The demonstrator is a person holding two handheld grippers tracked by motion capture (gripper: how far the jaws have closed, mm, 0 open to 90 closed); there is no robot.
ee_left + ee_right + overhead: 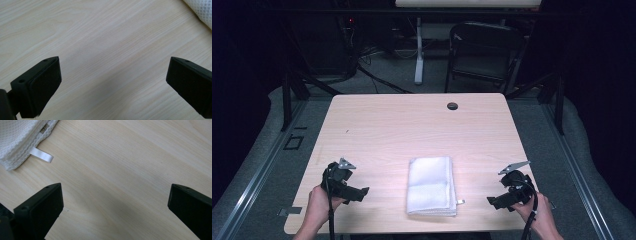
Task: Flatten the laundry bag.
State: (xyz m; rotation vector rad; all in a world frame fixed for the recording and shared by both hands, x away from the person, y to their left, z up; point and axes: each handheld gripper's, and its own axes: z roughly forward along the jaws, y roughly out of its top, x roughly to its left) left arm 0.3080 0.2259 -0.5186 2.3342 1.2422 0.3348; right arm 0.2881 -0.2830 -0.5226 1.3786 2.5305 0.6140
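A folded white towel (pixel 431 185) lies near the front middle of the light wooden table (pixel 412 125). A small white loop tag (pixel 41 154) sticks out from its near right corner. My left gripper (pixel 361 194) rests low over the table to the left of the towel, jaws open and pointing toward it, with bare wood between them (pixel 112 80). A corner of the towel (pixel 201 10) shows at the top right of the left gripper view. My right gripper (pixel 493 202) sits to the right of the towel, jaws open over bare wood (pixel 115 202), with the towel's corner (pixel 17 137) at upper left.
A dark round cable hole (pixel 452 105) sits near the table's far edge. Behind the table stand a folding chair (pixel 484 50) and a white desk leg (pixel 418 50). Metal frame rails (pixel 257 165) run along both sides on the grey floor.
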